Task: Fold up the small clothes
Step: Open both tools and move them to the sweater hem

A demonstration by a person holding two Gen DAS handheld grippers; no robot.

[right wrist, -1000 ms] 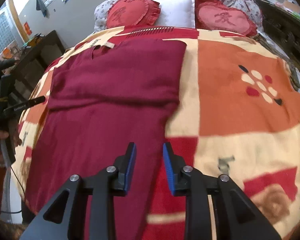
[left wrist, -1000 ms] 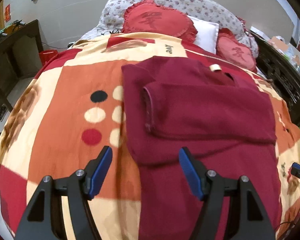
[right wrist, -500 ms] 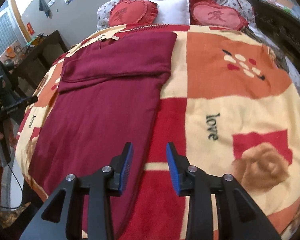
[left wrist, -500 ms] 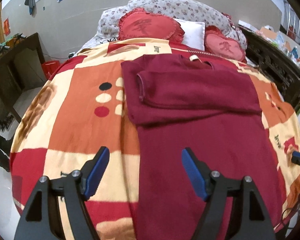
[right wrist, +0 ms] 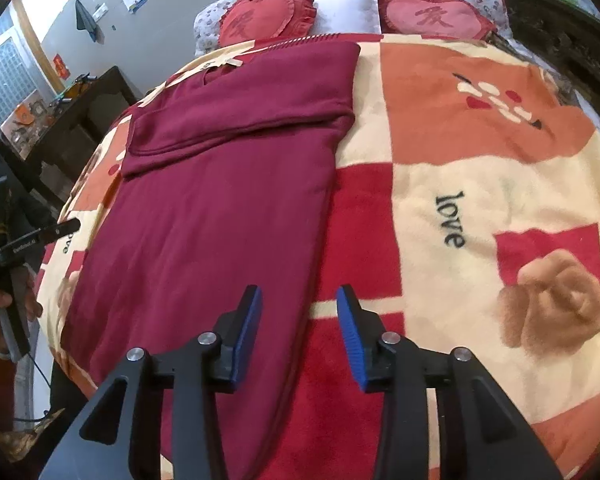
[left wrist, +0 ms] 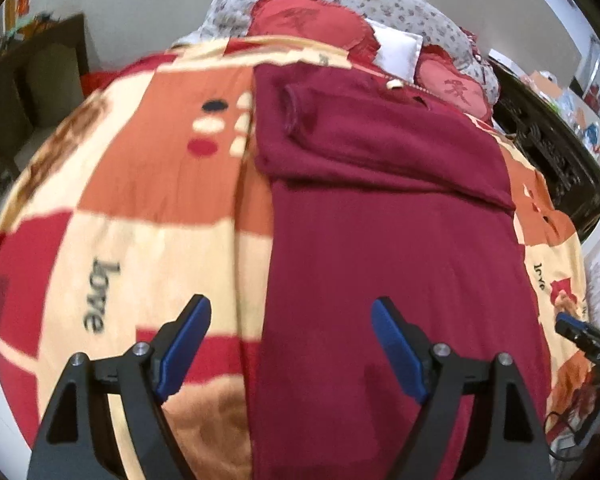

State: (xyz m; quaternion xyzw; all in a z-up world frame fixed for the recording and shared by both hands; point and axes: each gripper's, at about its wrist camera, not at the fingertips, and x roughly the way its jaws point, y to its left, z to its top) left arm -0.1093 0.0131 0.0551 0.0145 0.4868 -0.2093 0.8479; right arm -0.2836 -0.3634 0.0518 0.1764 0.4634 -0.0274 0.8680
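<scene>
Maroon sweater [left wrist: 380, 220] lies flat on the patchwork blanket [left wrist: 140, 184] on the bed, neck end toward the pillows, hem end toward the cameras. Both sleeves are folded across the chest, forming a band over the upper part; cuff of one sleeve [left wrist: 296, 116] sits at the sweater's left edge in the left wrist view. Small cream neck label [left wrist: 394, 85] shows at the collar.

Left gripper [left wrist: 290, 344]: jaws wide apart and have just been opening further. Nothing gripped. It hovers over the sweater's left long edge near the hem: the right blue pad is over maroon fabric, the left pad over the blanket beside it. Can't tell whether the fingertips touch the cloth.

Right gripper [right wrist: 298, 332]: jaws partly apart, also just been opening, nothing gripped. It sits over the sweater's right long edge near the hem: the left pad is over the fabric, the right pad over the red blanket patch just beside it. Contact not clear here either.

So the sweater lies between the two grippers, one at each lower side edge.

Outward: two red heart-shaped cushions [right wrist: 268, 16] and a white pillow [right wrist: 344, 4] at the head of the bed, floral bedding [left wrist: 380, 4] behind them. Dark wooden desk [right wrist: 72, 120] with clutter stands to the bed's left. In the right wrist view the person's left hand [right wrist: 10, 308] grips the other gripper's handle.
</scene>
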